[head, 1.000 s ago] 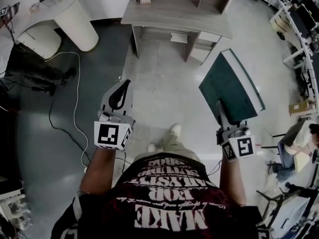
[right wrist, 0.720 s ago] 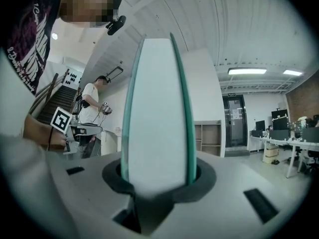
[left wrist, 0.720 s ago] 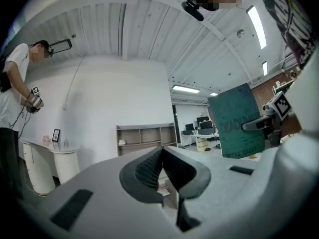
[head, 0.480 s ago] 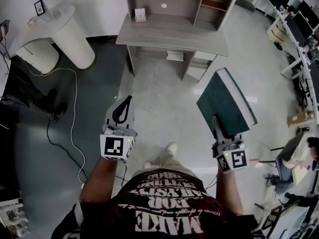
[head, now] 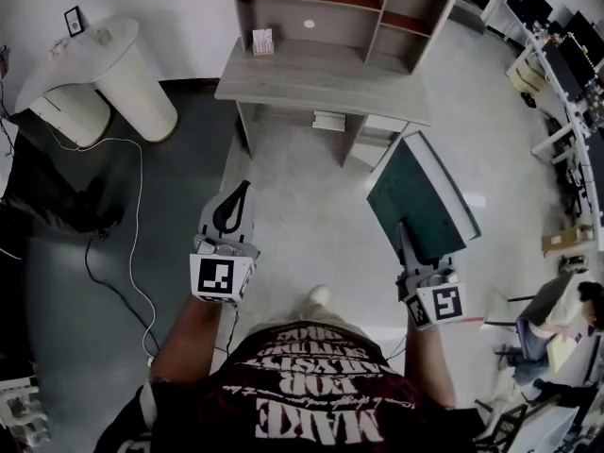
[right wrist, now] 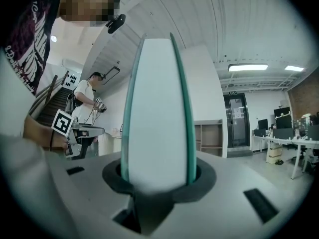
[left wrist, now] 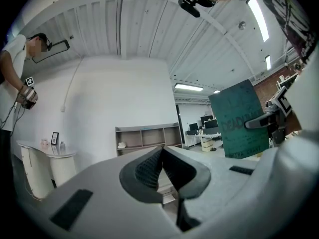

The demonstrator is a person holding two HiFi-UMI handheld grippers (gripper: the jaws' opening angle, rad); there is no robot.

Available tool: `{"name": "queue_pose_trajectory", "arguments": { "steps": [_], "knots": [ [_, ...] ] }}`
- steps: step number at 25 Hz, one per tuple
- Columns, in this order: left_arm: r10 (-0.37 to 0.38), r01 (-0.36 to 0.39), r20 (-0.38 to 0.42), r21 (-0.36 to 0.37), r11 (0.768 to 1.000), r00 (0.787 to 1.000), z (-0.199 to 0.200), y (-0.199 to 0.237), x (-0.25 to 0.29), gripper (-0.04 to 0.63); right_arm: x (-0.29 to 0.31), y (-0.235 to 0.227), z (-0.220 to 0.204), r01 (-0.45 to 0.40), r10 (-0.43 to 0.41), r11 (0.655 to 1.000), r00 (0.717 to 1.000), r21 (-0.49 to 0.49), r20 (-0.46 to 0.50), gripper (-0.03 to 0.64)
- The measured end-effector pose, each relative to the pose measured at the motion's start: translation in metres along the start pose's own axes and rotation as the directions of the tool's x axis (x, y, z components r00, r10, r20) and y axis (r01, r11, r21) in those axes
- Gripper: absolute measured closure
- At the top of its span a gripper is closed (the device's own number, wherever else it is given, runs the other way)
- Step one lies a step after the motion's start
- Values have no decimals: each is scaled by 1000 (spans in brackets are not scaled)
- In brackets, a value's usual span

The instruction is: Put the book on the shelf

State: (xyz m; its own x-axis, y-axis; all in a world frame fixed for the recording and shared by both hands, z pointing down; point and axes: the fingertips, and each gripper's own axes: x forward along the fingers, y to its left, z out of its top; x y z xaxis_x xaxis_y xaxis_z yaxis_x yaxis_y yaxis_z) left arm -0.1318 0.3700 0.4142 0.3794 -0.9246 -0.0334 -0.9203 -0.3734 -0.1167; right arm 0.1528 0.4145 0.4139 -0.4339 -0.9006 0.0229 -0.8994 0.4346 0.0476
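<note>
Book (head: 422, 196) is clamped at its page edge between the jaws of the right gripper (head: 405, 242), held over the floor (head: 302, 192), well apart from the shelf (head: 326, 12). Nothing is held by the left gripper (head: 232, 208), its jaws pressed together.

**Green book** (left wrist: 239, 119), front cover, left gripper view: large dark lettering that begins "DEAD"; the later letters are unclear. A smaller line near the cover's lower edge is too blurred to read.

**Person's T-shirt** (head: 316, 399), head view: pale print, seen inverted. The largest word is "MAKE", and the smaller lines beside it can't be read with certainty.

**Cubes of the left gripper** (head: 238, 194) **and right gripper** (head: 404, 234): 1 black-and-white square coded marker (head: 215, 278) on each visible face, with no letters.
</note>
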Motion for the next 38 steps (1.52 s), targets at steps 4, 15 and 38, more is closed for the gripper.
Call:
{"name": "queue_pose_trajectory", "arguments": {
  "steps": [4,15,38],
  "knots": [
    [7,-7,-14,4,1000,1000,0,-2,18,589,15,-15,4,-12,12,1000,1000,6,2,454],
    [34,-34,-16,10,999,999,5,-18,71,589,41,-69,-2,-44,44,999,999,1,1,454],
    [48,-48,-103,12,999,993,-13,-36,71,589,41,-111,-27,-55,56,997,998,54,-14,454]
  ]
}}
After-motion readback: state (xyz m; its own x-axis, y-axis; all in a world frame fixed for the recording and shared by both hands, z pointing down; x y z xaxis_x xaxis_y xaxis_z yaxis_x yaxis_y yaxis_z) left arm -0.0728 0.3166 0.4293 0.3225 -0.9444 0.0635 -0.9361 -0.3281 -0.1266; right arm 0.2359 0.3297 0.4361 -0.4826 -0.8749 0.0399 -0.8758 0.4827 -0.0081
